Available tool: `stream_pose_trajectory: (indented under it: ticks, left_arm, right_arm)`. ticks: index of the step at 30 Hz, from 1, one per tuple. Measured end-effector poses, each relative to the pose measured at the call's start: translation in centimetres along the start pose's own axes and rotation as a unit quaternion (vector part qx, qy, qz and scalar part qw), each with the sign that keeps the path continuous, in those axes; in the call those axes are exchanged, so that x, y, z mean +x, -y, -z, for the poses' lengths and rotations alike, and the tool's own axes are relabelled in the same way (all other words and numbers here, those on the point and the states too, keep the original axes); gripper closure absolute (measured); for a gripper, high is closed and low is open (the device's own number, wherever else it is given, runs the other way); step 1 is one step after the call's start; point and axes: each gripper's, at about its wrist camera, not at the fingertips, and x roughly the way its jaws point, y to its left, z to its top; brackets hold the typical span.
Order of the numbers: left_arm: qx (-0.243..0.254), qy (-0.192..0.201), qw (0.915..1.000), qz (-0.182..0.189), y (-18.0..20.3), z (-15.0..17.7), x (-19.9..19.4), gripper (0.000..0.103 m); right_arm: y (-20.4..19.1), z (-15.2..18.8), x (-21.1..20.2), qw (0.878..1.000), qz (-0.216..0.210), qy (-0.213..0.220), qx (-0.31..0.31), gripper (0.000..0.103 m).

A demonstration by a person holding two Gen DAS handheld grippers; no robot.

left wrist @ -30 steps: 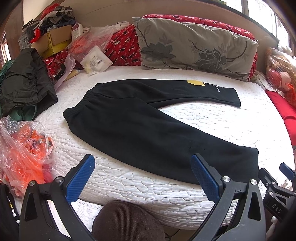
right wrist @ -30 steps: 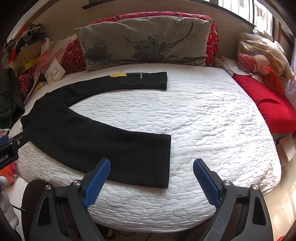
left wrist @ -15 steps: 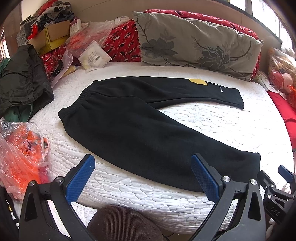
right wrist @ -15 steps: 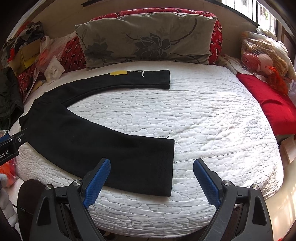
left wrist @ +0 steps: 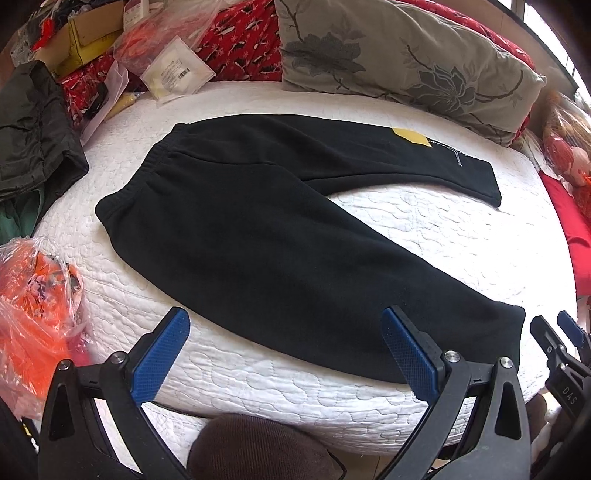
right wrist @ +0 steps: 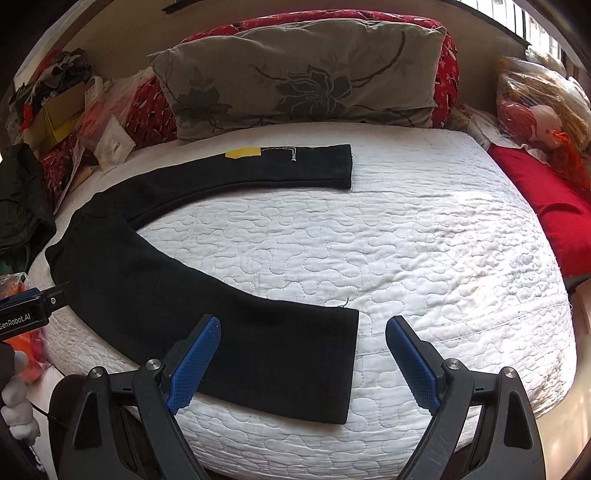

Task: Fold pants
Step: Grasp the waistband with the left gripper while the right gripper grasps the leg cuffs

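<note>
Black pants [left wrist: 258,229] lie flat on the white quilted bed [left wrist: 443,229], waistband at the left, legs spread apart to the right; they also show in the right wrist view [right wrist: 155,295]. A yellow tag [left wrist: 412,134] sits on the far leg. My left gripper [left wrist: 284,350] is open and empty, above the near leg's lower edge. My right gripper [right wrist: 303,354] is open and empty, straddling the near leg's cuff [right wrist: 347,365] at the bed's front edge. The right gripper also shows at the right edge of the left wrist view [left wrist: 557,343].
A grey floral pillow [right wrist: 303,81] leans at the back. Dark folded clothes [left wrist: 33,133], a cardboard box [left wrist: 88,33] and plastic bags [left wrist: 37,302] crowd the left. A red cushion [right wrist: 546,199] and a bagged doll [right wrist: 543,114] lie at the right.
Both grippers have moved forward and closer over the bed; the pants fill more of each view. The pants have not moved. Both stay open.
</note>
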Motion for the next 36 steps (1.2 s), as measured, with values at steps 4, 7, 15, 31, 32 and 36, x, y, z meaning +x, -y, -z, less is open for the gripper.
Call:
stream_pose_trajectory:
  ticks: [4, 7, 15, 31, 32, 36]
  left_arm:
    - [-0.029, -0.039, 0.9986, 0.019, -3.9, -6.0, 1.3, 0.0]
    - [-0.071, -0.083, 0.9928, 0.049, -7.6, -11.4, 3.2, 0.0]
    - [-0.166, -0.185, 0.9667, 0.063, -15.2, -21.1, 11.7, 0.0]
    - [-0.213, -0.234, 0.9438, 0.096, -19.1, -23.0, 19.2, 0.0]
    - [-0.215, -0.237, 0.9429, 0.092, -19.0, -23.0, 19.7, 0.0]
    - [-0.186, -0.259, 0.9451, 0.071, -18.0, -22.8, 21.1, 0.0]
  right_arm:
    - [2.0, -4.1, 1.8, 1.0, -0.011, -0.016, 0.011, 0.011]
    - [3.9, -7.7, 4.0, 0.999, -0.002, -0.028, 0.022, 0.011]
    - [7.8, -16.0, 12.9, 0.994, -0.008, -0.072, 0.076, 0.01]
    - [6.8, -19.9, 22.3, 0.991, -0.028, -0.113, 0.071, 0.011]
    - [6.6, -20.0, 22.7, 0.99, -0.03, -0.116, 0.068, 0.01]
    - [5.9, -20.3, 23.4, 0.992, -0.031, -0.114, 0.045, 0.009]
